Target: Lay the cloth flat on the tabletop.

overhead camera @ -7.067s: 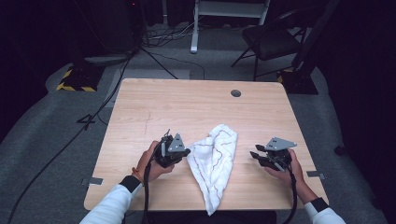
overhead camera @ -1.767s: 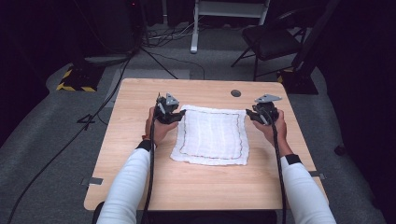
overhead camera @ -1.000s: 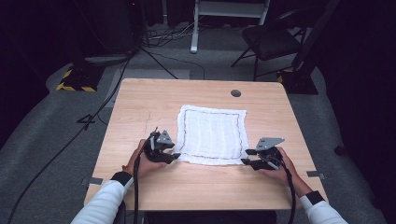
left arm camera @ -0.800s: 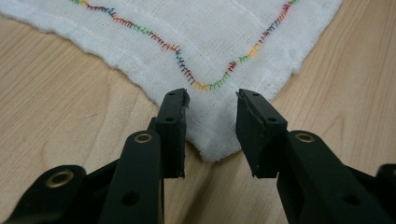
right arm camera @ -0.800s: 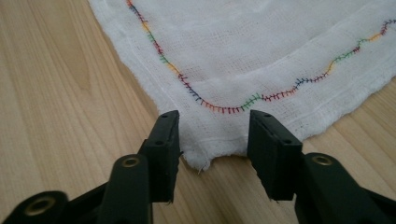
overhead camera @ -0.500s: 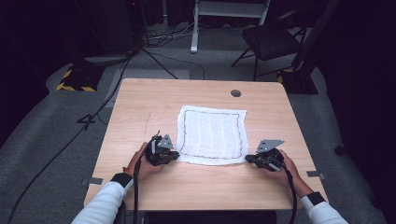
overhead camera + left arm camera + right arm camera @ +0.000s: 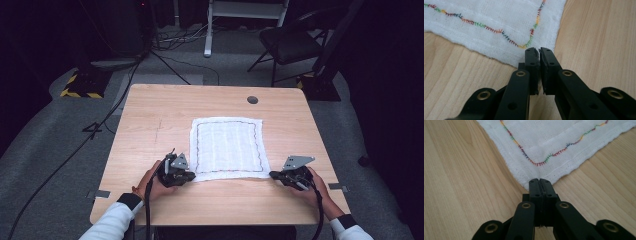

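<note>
On the near half of the wooden table (image 7: pixel 150 125) the white cloth (image 7: pixel 227 147) lay spread flat and square, its coloured stitched border running parallel to all four edges, with no folds or bunching visible from the high view. The left gripper (image 7: pixel 186 176) sat at the cloth's near left corner and the right gripper (image 7: pixel 274 175) at its near right corner, each held low over the tabletop by a hand. In the left gripper view the jaws stood almost together, a thin gap between the pads, with the corner of the cloth (image 7: pixel 499 27) running in under their tips; it looked pinched on that corner. In the right gripper view the jaws were pressed fully together right at the corner point of the cloth (image 7: pixel 554 142), apparently clamped on it, though the fabric between the pads was hidden. Judging from this, the spreading was done and both near corners seemed taken up, so the work in hand appeared to be a fold. What remained was likely lifting the two corners together and carrying them toward the far edge, near the round grommet (image 7: pixel 252 99), then any further folds.
</note>
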A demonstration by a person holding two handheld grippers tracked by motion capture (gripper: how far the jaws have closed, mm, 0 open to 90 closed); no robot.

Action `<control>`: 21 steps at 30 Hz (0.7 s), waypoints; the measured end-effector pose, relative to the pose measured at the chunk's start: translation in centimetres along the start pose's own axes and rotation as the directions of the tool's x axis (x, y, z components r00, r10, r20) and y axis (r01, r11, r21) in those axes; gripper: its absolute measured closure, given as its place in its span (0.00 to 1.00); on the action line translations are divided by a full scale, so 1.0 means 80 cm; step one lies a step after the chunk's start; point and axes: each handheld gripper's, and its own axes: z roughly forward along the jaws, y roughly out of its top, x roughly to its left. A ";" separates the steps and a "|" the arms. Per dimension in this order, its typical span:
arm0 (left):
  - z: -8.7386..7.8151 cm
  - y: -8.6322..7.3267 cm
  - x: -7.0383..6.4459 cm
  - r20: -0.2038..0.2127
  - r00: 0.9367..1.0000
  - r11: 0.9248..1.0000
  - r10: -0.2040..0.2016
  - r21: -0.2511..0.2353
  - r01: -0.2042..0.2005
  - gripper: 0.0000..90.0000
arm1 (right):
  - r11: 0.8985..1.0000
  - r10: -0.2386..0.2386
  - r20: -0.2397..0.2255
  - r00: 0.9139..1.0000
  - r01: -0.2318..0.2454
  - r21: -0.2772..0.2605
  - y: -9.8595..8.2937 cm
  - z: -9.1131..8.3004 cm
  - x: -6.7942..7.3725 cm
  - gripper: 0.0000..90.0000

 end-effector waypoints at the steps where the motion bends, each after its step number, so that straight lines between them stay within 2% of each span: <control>1: 0.000 0.000 0.000 0.001 1.000 1.000 0.002 0.000 -0.002 0.94 | 1.000 -0.002 0.002 1.000 0.002 -0.001 0.001 0.000 0.000 0.99; 4: -0.001 -0.001 0.001 -0.003 1.000 1.000 0.000 -0.004 0.000 0.94 | 1.000 -0.004 0.008 1.000 0.004 -0.020 0.004 0.002 -0.001 0.98; 5: -0.001 -0.002 0.002 -0.003 1.000 1.000 -0.006 -0.003 0.006 0.94 | 0.999 -0.004 0.012 1.000 0.004 -0.031 0.006 0.003 -0.002 0.92; 8: -0.002 -0.002 0.003 0.001 1.000 1.000 -0.003 -0.001 0.003 0.94 | 0.999 -0.001 0.013 1.000 0.001 -0.045 0.009 0.004 -0.004 0.94; 10: -0.002 -0.002 0.003 0.002 1.000 1.000 -0.002 -0.002 0.002 0.94 | 0.999 -0.005 0.008 1.000 0.006 -0.050 0.010 0.004 -0.003 0.86; 11: -0.001 -0.002 0.004 0.002 1.000 1.000 -0.003 -0.001 0.003 0.94 | 0.999 -0.003 0.012 1.000 0.003 -0.051 0.011 0.005 -0.002 0.78; 14: -0.001 -0.002 0.004 0.001 1.000 1.000 -0.005 -0.003 0.005 0.94 | 0.999 0.003 0.010 1.000 -0.002 -0.047 0.014 0.009 -0.002 0.76; 15: 0.000 -0.002 0.004 0.001 1.000 1.000 -0.010 -0.006 0.010 0.93 | 0.999 -0.002 0.002 1.000 0.002 -0.045 0.016 0.013 -0.001 0.66; 16: 0.000 -0.002 0.004 0.002 1.000 1.000 -0.010 -0.007 0.010 0.93 | 0.999 0.001 -0.006 1.000 -0.001 -0.039 0.017 0.014 -0.001 0.64; 18: 0.000 -0.002 0.005 0.003 1.000 1.000 -0.009 -0.006 0.009 0.92 | 1.000 -0.002 -0.013 1.000 0.001 -0.027 0.018 0.018 0.000 0.63; 20: 0.001 -0.001 0.006 0.007 1.000 1.000 -0.021 -0.009 0.021 0.92 | 1.000 -0.003 -0.029 1.000 0.002 -0.013 0.018 0.023 0.000 0.67; 21: 0.001 -0.001 0.006 0.007 1.000 1.000 -0.017 -0.010 0.017 0.90 | 1.000 0.003 -0.037 0.999 -0.004 -0.014 0.018 0.023 -0.002 0.77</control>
